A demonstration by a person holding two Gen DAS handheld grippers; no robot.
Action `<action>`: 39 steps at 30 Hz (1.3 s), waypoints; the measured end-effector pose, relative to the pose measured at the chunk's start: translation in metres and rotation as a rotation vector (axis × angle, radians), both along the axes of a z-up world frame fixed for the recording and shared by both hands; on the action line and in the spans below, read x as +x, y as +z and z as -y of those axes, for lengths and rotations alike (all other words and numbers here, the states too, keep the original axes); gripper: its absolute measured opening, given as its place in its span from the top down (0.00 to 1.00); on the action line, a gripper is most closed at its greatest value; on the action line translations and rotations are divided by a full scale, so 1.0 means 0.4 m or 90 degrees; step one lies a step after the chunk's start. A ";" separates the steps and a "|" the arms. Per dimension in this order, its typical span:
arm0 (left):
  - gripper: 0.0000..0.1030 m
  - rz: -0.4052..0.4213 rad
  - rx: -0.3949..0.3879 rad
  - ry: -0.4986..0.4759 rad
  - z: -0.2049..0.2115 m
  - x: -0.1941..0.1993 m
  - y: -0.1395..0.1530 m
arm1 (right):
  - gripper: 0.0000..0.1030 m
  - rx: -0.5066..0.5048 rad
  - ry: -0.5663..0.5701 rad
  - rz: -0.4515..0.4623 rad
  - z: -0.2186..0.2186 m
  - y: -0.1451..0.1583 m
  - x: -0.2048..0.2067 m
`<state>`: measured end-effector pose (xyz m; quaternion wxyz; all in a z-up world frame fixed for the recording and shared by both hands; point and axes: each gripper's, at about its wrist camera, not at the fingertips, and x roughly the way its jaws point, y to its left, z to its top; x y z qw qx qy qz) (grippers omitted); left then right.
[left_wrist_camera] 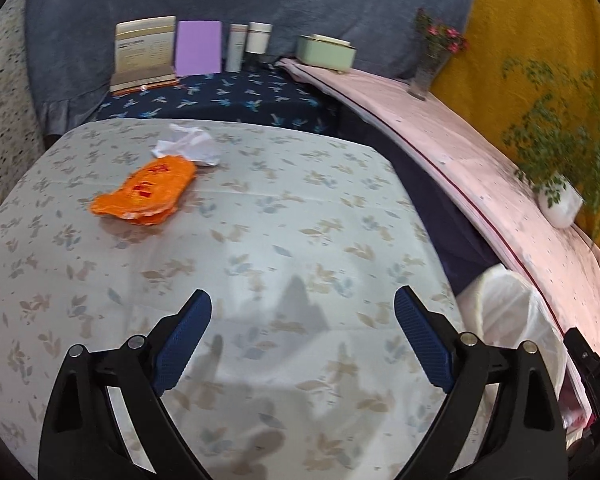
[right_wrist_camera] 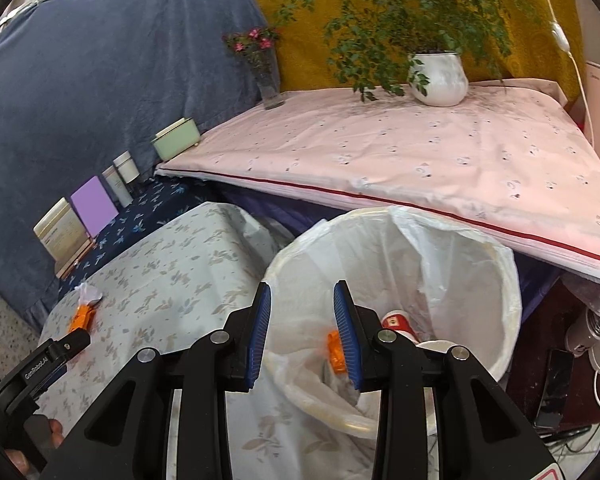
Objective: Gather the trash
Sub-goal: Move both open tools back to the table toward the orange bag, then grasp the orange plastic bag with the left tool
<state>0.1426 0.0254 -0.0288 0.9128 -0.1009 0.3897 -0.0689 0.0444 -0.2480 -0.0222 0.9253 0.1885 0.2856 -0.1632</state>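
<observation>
Left gripper (left_wrist_camera: 303, 312) wide open, empty, over tablecloth (left_wrist_camera: 260, 208); orange wrapper (left_wrist_camera: 146, 192) upper left. Right gripper (right_wrist_camera: 302, 316) part-open, empty, above bin (right_wrist_camera: 480, 280).

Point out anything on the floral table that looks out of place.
Two bits of litter stand out on the floral table: a crumpled orange wrapper and a wadded white tissue touching its far end. Both lie loose, while the lined bin beside the table already holds similar trash.

My left gripper (left_wrist_camera: 302, 312) and right gripper (right_wrist_camera: 302, 312): black plastic frames, ribbed blue pads (left_wrist_camera: 182, 346), silver screws (right_wrist_camera: 387, 336).
</observation>
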 end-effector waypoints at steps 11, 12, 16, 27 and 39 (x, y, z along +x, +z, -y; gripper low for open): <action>0.14 -0.026 -0.014 0.127 -0.203 0.062 -0.023 | 0.68 0.009 0.097 -0.015 -0.160 -0.011 0.097; 0.14 -0.029 -0.018 0.140 -0.222 0.069 -0.025 | 0.68 0.008 0.105 -0.016 -0.174 -0.012 0.104; 0.14 -0.045 -0.045 0.192 -0.297 0.101 -0.037 | 0.68 0.002 0.147 -0.023 -0.245 -0.015 0.149; 0.21 -0.080 -0.090 0.250 -0.386 0.202 -0.092 | 0.68 -0.007 0.245 -0.049 -0.406 -0.051 0.290; 0.91 -0.098 -0.113 0.216 -0.416 0.249 -0.145 | 0.68 -0.024 0.326 -0.070 -0.545 -0.089 0.437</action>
